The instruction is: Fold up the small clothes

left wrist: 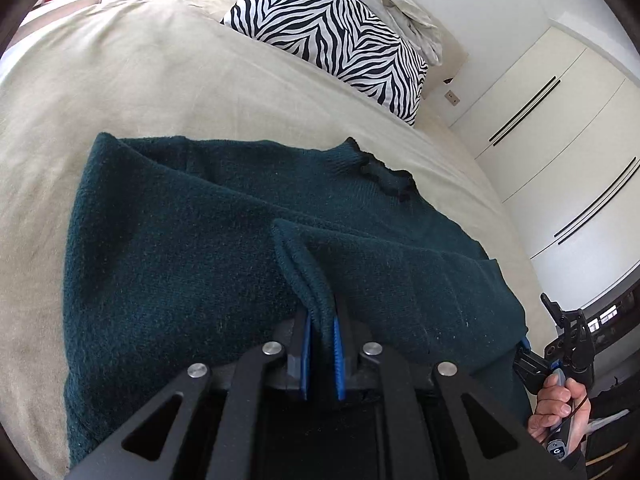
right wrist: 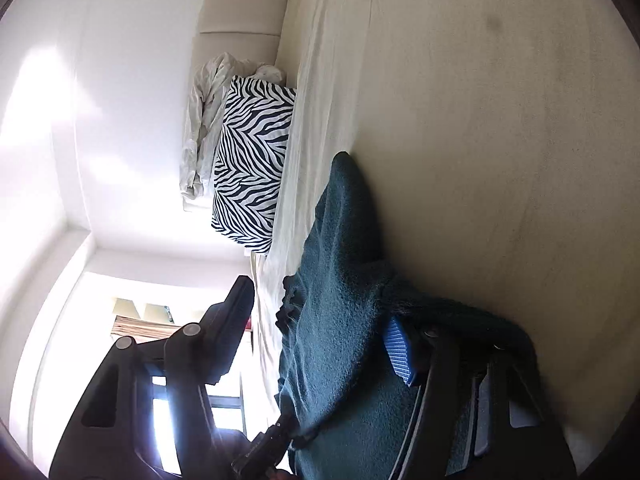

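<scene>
A beige-sheeted bed point(left wrist: 140, 92) in a white room carries a teal sweater point(left wrist: 180, 248) near its front edge, collar toward the zebra pillow point(left wrist: 332, 36), left gripper point(left wrist: 320, 344) clenched on a fold, right gripper point(right wrist: 320, 320) spread astride its hem.

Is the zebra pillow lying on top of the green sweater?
No, the zebra pillow sits far up the bed, apart from the green sweater.

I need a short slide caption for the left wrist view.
Left gripper shut on a fold of the dark green sweater on the beige bed.
</scene>
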`<action>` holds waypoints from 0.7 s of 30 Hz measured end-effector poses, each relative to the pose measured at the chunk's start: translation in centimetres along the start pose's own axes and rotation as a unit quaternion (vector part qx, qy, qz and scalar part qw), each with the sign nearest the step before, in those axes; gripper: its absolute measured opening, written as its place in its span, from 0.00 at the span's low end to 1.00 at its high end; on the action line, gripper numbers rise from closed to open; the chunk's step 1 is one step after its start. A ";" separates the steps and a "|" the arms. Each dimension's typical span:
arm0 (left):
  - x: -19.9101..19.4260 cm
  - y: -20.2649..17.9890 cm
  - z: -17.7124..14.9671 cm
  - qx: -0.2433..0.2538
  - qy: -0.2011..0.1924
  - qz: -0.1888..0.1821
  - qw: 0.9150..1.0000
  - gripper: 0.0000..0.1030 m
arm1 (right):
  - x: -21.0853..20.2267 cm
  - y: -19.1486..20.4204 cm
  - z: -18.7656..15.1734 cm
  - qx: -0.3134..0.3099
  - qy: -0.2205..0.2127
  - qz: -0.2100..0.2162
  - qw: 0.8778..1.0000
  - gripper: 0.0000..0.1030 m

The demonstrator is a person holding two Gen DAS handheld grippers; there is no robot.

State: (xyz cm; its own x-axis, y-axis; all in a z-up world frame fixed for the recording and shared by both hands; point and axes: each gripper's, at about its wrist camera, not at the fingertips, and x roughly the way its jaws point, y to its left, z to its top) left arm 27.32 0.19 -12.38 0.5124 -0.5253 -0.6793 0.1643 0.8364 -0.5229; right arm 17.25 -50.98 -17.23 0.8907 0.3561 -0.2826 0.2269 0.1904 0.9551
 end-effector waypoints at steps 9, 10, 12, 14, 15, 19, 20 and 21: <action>0.2 1.1 -0.2 -0.008 -0.008 -0.022 1.000 0.14 | -2.4 3.2 -3.4 -0.073 0.048 -0.079 0.993 0.55; 0.2 1.3 -0.3 -0.009 -0.010 -0.024 1.000 0.14 | -2.9 4.1 -3.5 -0.090 0.044 -0.078 0.992 0.57; 0.4 1.5 -0.2 -0.014 -0.010 -0.029 0.999 0.14 | -2.8 5.9 -2.8 -0.119 0.042 -0.079 0.989 0.62; 0.4 1.8 -0.3 -0.019 -0.013 -0.038 0.999 0.14 | -1.2 7.0 -1.5 -0.130 0.051 -0.076 0.987 0.62; 0.4 2.0 -0.4 -0.021 -0.014 -0.042 0.999 0.14 | -0.1 7.3 -0.8 -0.132 0.061 -0.073 0.987 0.62; 0.7 2.3 -0.3 -0.022 -0.015 -0.048 0.998 0.14 | 5.8 8.4 2.1 -0.136 0.105 -0.068 0.983 0.62; 0.8 2.4 -0.4 -0.021 -0.016 -0.048 0.998 0.14 | 7.1 8.3 2.7 -0.138 0.120 -0.063 0.981 0.62; 0.9 2.4 -0.4 -0.020 -0.017 -0.049 0.998 0.14 | 8.5 7.9 3.3 -0.133 0.140 -0.061 0.979 0.62</action>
State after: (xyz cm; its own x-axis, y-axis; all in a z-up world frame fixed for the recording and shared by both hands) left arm 27.83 1.70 -14.42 0.5240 -0.5980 -0.6065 0.1815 0.7741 -0.6064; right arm 27.92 -49.45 -11.80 0.7122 0.5458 -0.4414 0.1799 0.4659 0.8664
